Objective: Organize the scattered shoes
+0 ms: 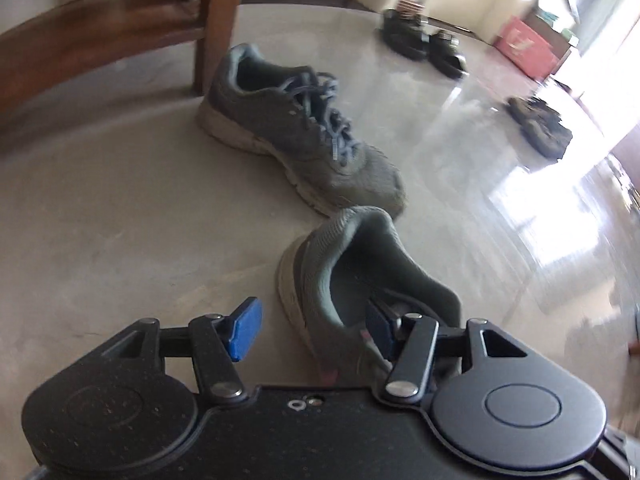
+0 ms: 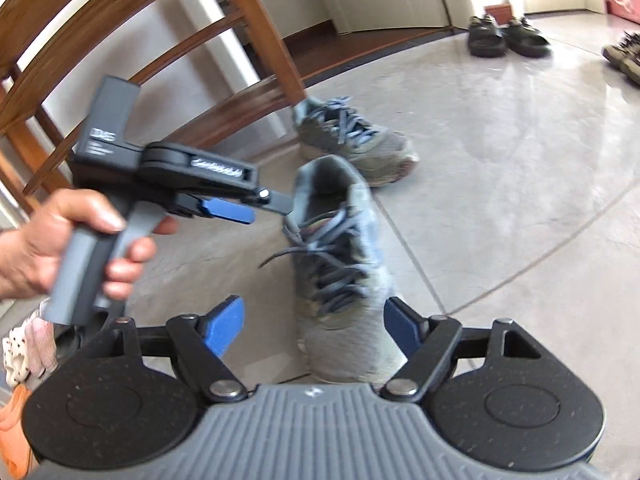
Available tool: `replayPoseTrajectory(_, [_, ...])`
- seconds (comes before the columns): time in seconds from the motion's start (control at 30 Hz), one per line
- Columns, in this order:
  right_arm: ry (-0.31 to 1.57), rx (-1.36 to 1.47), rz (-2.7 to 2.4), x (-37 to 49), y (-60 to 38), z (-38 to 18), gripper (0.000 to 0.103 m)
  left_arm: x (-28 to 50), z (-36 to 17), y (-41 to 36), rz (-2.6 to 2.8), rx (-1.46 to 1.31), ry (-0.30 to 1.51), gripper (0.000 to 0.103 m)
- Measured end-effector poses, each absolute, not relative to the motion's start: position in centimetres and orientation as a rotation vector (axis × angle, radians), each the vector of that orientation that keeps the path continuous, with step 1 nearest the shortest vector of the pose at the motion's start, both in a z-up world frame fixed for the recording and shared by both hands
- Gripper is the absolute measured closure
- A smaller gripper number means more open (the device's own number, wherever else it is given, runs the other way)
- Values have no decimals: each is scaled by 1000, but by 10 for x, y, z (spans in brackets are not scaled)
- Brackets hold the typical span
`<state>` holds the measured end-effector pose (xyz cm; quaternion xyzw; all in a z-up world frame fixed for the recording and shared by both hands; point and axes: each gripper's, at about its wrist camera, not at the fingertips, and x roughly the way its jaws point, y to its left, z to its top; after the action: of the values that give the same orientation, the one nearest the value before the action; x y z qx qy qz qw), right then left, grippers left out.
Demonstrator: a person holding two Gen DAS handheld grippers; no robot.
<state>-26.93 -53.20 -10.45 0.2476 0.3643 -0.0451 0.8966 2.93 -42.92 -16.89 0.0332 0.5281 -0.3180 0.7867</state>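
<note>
Left gripper (image 1: 312, 326): jaws apart, one pad inside the near shoe's (image 1: 352, 280) heel opening, the other outside its side wall; not clamped, as far as the blur allows.
Right gripper (image 2: 314, 326): jaws wide apart, straddling the near shoe's toe.
Near shoe: on the floor (image 1: 120, 220), heel just beside the far shoe's (image 1: 296, 128) toe.
Far shoe: by the chair leg (image 1: 214, 24).
Sandals (image 2: 508, 36): well apart, by the far wall.

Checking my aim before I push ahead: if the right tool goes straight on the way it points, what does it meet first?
Probably the near grey sneaker: its toe already lies between the open right tool fingers. The second sneaker lies farther on.
</note>
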Motion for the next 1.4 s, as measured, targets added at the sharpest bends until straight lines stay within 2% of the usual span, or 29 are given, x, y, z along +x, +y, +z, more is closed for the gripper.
replayPoseTrajectory(0.07, [753, 532, -99, -273, -540, -107, 23, 32, -178, -431, -651, 46, 1176, 53])
replayPoseTrajectory(0.1, [753, 540, -102, -274, -544, -109, 23, 33, -182, -431, -638, 38, 1186, 66])
replayPoseTrajectory(0.13, [753, 547, -104, -273, -546, -111, 23, 33, -184, -429, -632, 38, 1182, 83])
replayPoseTrajectory(0.2, [753, 561, -110, -271, -551, -115, 23, 32, -186, -426, -619, 42, 1173, 89])
replayPoseTrajectory(0.37, [741, 602, -104, -263, -554, -123, 23, 24, -181, -402, -594, 88, 1167, 89])
replayPoseTrajectory(0.87, [725, 536, 90, -201, -491, -116, 23, 22, -163, -247, -398, 192, 1217, 88])
replayPoseTrajectory(0.97, [734, 546, 102, -196, -483, -120, 23, 22, -159, -228, -389, 228, 1221, 85])
replayPoseTrajectory(1.0, [740, 554, 106, -195, -480, -123, 23, 24, -157, -222, -384, 225, 1226, 81])
replayPoseTrajectory(1.1, [750, 556, 113, -191, -473, -126, 23, 27, -142, -221, -384, 257, 1181, 79])
replayPoseTrajectory(1.2, [738, 540, 116, -187, -471, -124, 23, 27, -106, -237, -384, 311, 1049, 78])
replayPoseTrajectory(1.3, [721, 511, 100, -185, -477, -123, 23, 29, -72, -258, -432, 240, 922, 77])
replayPoseTrajectory(1.4, [719, 466, 70, -180, -484, -123, 23, 37, -57, -286, -511, 103, 896, 72])
